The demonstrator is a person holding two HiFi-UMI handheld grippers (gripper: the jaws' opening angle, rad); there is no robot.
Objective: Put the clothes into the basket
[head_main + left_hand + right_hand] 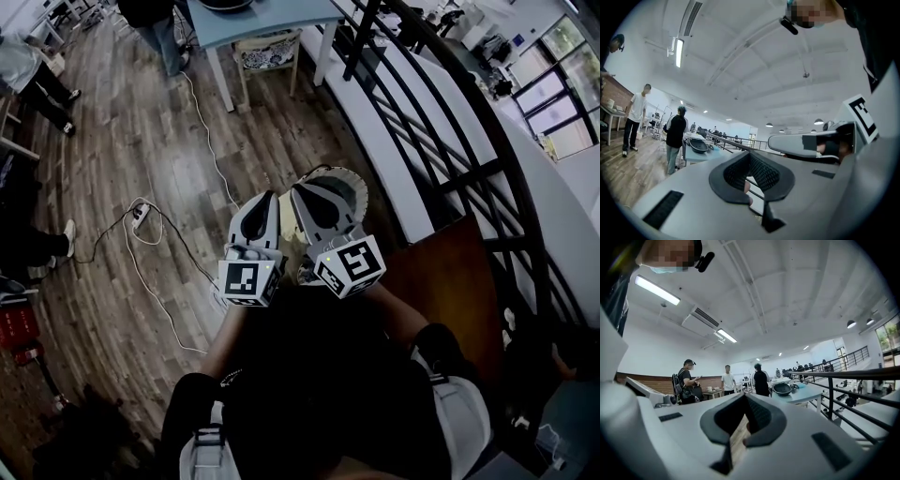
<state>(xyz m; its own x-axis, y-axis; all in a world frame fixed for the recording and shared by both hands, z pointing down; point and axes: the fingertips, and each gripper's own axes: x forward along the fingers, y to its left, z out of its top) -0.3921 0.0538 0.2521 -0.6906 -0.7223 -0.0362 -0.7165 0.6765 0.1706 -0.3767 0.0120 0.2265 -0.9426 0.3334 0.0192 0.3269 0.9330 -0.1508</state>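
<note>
Left claw [269, 197] and right claw [300, 191], both clenched and empty, sit side by side near the black metal railing [450, 141]. Brown wood-plank floor [131, 141] spreads wide away from that railing.

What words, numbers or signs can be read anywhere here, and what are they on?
None can be read in any view.
The white cubes on the grey left gripper and grey right gripper bear only black-and-white square marker patterns, not letters or numbers.

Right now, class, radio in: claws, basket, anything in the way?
Left claw, right claw shut, empty. No clothes in view. Basket below claws. Cable on floor.
</note>
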